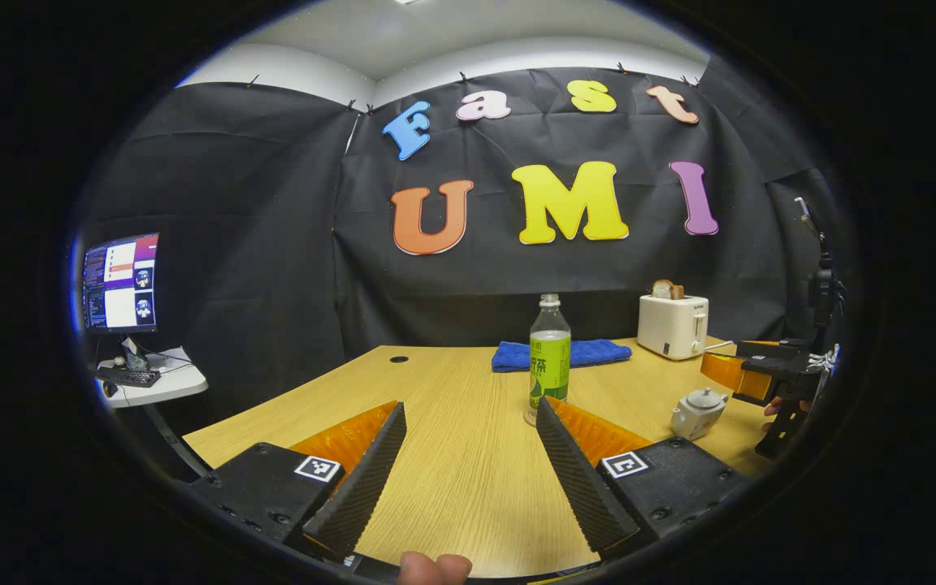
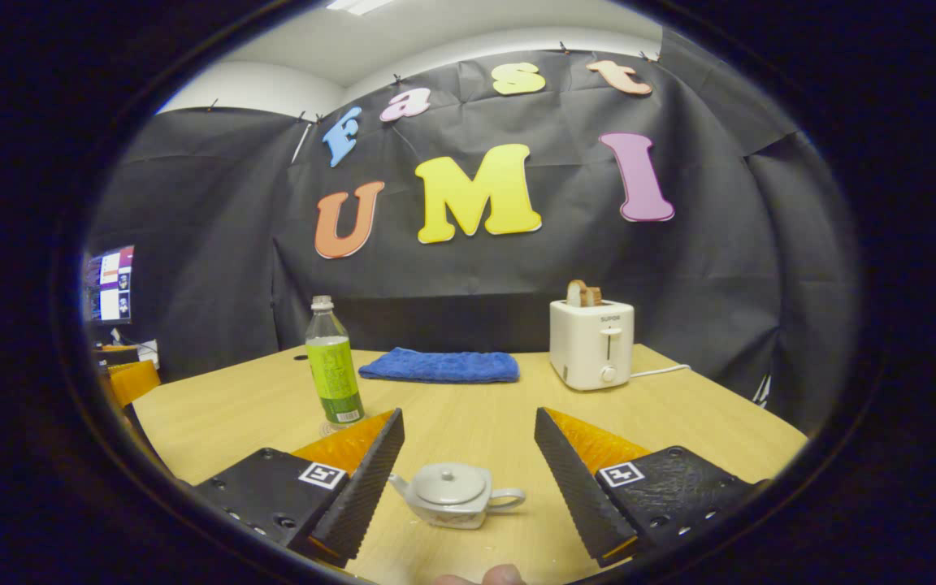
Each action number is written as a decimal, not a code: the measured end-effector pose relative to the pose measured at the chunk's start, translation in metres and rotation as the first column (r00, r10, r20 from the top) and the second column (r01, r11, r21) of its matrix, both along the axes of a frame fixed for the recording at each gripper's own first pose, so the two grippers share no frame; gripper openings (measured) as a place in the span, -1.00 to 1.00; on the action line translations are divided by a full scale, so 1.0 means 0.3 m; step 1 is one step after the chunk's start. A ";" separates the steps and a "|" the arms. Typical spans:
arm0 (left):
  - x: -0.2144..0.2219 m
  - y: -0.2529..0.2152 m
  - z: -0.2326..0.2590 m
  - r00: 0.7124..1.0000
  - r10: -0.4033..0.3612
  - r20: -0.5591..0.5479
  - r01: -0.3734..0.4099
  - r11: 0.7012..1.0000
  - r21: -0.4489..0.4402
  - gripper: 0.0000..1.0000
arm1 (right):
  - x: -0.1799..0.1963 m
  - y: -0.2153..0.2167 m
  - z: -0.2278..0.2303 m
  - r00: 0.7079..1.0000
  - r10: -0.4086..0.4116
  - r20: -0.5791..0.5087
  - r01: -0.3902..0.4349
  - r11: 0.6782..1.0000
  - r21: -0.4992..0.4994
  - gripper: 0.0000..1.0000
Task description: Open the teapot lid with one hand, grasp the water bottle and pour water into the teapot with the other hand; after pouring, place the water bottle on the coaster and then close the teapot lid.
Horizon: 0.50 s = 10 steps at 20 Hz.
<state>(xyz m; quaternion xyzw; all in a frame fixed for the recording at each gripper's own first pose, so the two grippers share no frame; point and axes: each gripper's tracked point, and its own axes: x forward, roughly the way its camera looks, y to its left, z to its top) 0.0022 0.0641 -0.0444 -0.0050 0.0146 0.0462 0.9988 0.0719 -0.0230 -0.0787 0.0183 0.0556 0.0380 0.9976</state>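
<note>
A clear water bottle (image 1: 550, 357) with a green label stands upright mid-table, just beyond my left gripper (image 1: 470, 405), which is open and holds nothing. The small white teapot (image 1: 699, 412) sits to its right with the lid on. The right gripper (image 1: 760, 378), held by a hand, hovers right beside that teapot. In the right gripper view the teapot (image 2: 453, 493) lies low between the wide-apart fingers of my right gripper (image 2: 469, 418), untouched, its lid (image 2: 450, 484) in place. The bottle (image 2: 335, 366) stands ahead to the left, and part of the left gripper (image 2: 132, 379) shows at the left edge.
A folded blue towel (image 2: 439, 366) lies at the back of the wooden table (image 2: 468, 406). A white toaster (image 2: 591, 341) with bread in it stands at the back right, its cord trailing right. A monitor (image 1: 120, 282) and keyboard sit on a side desk at the left.
</note>
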 end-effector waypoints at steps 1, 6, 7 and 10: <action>0.001 -0.023 0.011 1.000 -0.012 0.007 0.012 1.000 0.000 1.00 | -0.028 -0.023 0.029 1.000 -0.017 0.018 0.017 1.000 0.004 0.94; 0.007 -0.180 0.096 0.995 -0.090 0.032 0.090 0.995 -0.031 1.00 | -0.180 -0.131 0.187 0.990 -0.098 0.099 0.099 0.995 -0.005 0.92; 0.007 -0.199 0.109 0.995 -0.095 0.035 0.096 0.995 -0.031 1.00 | -0.210 -0.139 0.214 0.988 -0.104 0.116 0.105 0.994 -0.001 0.92; -0.008 -0.263 0.147 0.991 -0.121 0.059 0.123 0.992 -0.036 1.00 | -0.280 -0.157 0.248 0.983 -0.118 0.139 0.119 0.993 0.000 0.92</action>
